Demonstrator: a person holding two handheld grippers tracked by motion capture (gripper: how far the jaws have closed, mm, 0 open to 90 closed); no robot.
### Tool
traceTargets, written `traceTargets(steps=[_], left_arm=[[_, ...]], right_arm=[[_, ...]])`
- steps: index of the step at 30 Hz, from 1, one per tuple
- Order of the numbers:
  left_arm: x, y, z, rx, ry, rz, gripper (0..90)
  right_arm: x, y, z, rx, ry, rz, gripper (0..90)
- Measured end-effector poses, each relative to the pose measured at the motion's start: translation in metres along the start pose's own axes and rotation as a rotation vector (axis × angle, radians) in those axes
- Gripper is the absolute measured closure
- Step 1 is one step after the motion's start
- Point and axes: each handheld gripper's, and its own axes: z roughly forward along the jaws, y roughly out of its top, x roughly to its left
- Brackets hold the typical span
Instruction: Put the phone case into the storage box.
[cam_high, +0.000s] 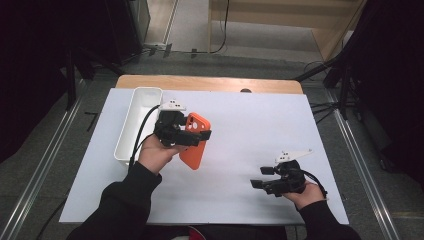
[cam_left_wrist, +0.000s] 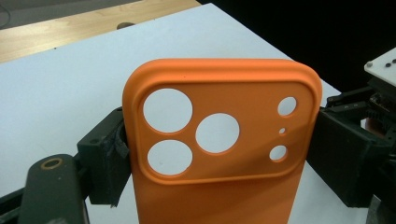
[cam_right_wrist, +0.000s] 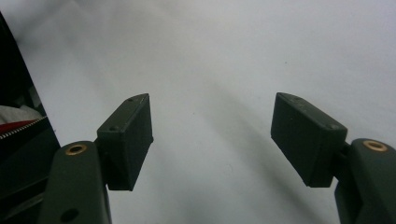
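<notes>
Left claw clamped across the width of the orange silicone phone case, jaws pressing its two long edges just below the camera cut-outs. In the left gripper view, same orange case standing between the black jaws, back face toward the camera, cut-out end farthest from the hand. Seen from the high view, case lifted off the white surface, long axis running away from the person and slightly tilted, camera end pointing toward the far edge. Just left of it, long white rectangular plastic bin, its long axis nearly parallel with the case. Likely next move: carry the case sideways to the left and lower it lengthwise into the bin, little turning needed given that shared alignment. Right claw well apart from the case, low over the near right part of the surface, jaws standing wide with nothing between them; right gripper view confirms bare white surface between the pads. Left hand plainly the nearer to the bin.
</notes>
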Motion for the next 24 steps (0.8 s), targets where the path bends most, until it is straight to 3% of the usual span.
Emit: traceTargets(steps=[9, 24], left_arm=[[0.002, 0.009, -0.016, -0.016, 0.014, -0.013, 16.4], [0.013, 0.014, -0.031, -0.031, 0.026, -0.026, 16.4]], right_arm=[[0.001, -0.002, 0.0, 0.005, 0.025, -0.001, 28.4], [0.0, -0.002, 0.001, 0.01, 0.024, 0.009, 28.4]])
